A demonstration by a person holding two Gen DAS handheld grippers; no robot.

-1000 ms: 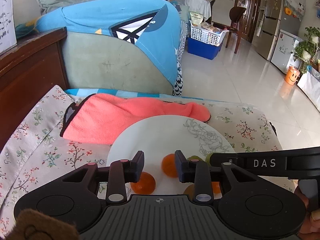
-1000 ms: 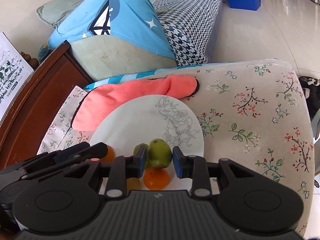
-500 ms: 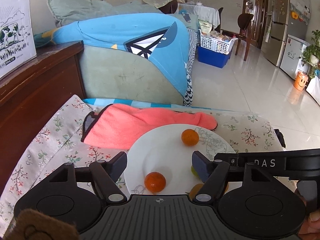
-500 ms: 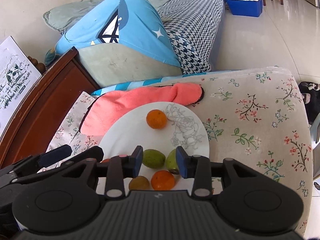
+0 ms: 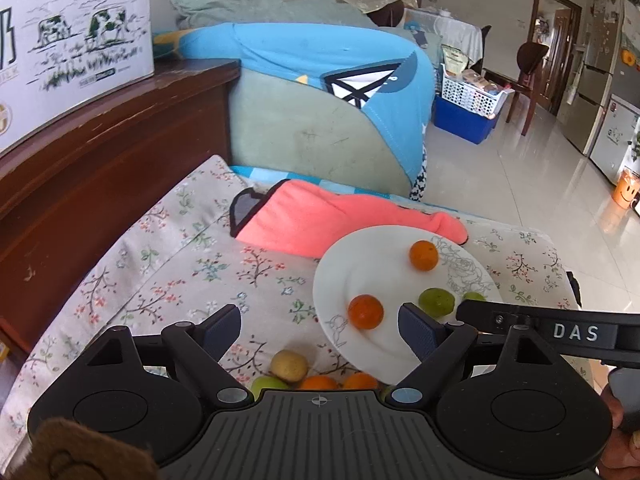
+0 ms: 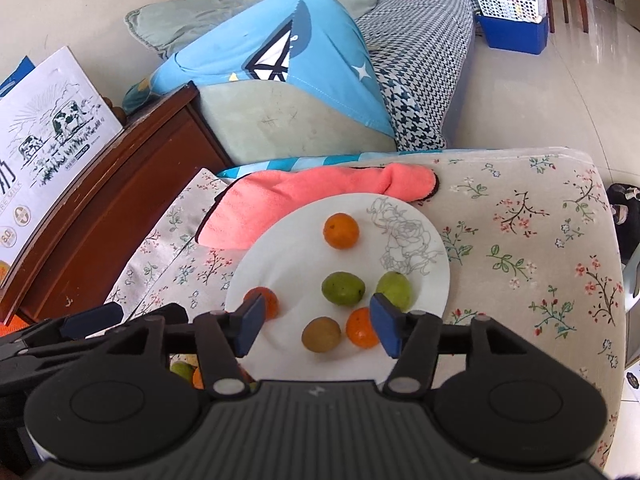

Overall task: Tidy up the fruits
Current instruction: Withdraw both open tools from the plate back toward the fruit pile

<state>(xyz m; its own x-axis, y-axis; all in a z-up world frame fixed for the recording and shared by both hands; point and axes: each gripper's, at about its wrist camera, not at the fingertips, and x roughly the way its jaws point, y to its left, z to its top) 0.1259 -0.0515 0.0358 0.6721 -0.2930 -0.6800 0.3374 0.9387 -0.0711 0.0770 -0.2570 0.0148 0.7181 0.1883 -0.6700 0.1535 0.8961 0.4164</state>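
Six fruits (image 6: 343, 289) on white plate (image 6: 412, 268)

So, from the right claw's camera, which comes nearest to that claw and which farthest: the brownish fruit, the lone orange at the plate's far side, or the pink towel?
1. Brownish fruit, just ahead between the opening claw's fingers.
2. Lone orange, far side of the plate.
3. Pink towel, beyond the plate.
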